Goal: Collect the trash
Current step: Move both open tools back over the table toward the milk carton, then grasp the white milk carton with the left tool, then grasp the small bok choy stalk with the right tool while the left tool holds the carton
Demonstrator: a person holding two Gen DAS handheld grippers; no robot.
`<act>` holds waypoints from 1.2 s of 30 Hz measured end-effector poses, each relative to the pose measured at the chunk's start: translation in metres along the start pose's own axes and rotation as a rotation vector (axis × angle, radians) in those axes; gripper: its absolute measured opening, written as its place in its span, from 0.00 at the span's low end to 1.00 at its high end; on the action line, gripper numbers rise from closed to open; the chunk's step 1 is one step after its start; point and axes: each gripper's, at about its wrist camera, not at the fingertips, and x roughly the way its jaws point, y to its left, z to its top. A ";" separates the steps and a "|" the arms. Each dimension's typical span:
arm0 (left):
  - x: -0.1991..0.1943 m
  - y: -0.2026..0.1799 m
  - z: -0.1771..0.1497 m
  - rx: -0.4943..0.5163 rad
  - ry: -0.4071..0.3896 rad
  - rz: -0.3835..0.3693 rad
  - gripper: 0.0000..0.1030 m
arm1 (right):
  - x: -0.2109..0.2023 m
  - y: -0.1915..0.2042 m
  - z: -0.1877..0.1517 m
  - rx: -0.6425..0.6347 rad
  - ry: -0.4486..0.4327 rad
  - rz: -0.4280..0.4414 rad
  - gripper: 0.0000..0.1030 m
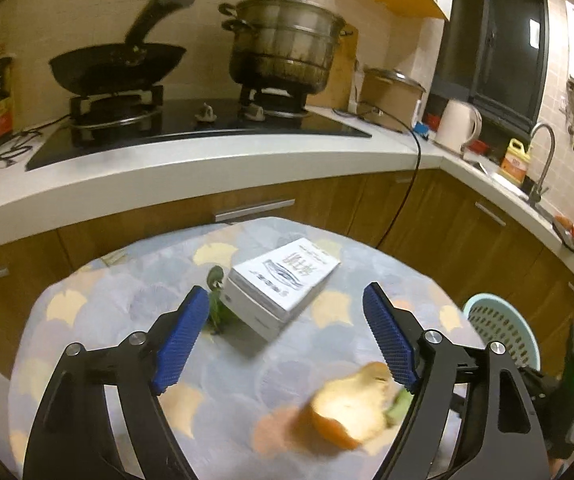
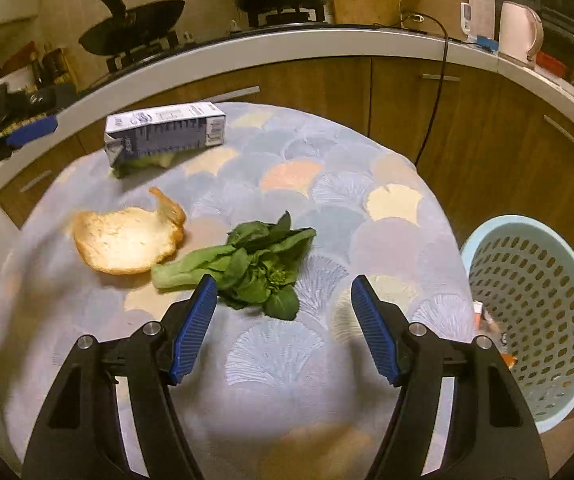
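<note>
Behind, at twelve o'clock: black wok (image 1: 117, 66) and steel stockpot (image 1: 283, 46) on the gas hob (image 1: 191, 124). At two o'clock, a white kettle (image 1: 457, 126) and faucet (image 1: 543, 160) along the pale countertop (image 1: 167, 176). Below, wooden cabinets (image 2: 327, 80) crossed by a black cord (image 2: 437, 92).

Both handheld grippers look identical, left gripper (image 1: 287, 312) and right gripper (image 2: 283, 300), chunky matte-black triangular arms with cutout windows, shiny silver screw heads at the pivots, bright blue ribbed rubber pads (image 2: 195, 328) on the fingertips
</note>
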 end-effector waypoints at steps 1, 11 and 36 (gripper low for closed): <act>0.008 0.003 0.004 0.011 0.023 -0.031 0.84 | 0.000 -0.001 0.000 0.008 -0.002 0.002 0.64; 0.086 -0.010 0.017 0.216 0.187 -0.004 0.84 | 0.006 -0.002 0.000 0.019 0.014 -0.007 0.64; -0.006 -0.026 -0.015 0.111 0.062 -0.008 0.49 | -0.001 0.012 0.021 -0.065 0.007 0.059 0.64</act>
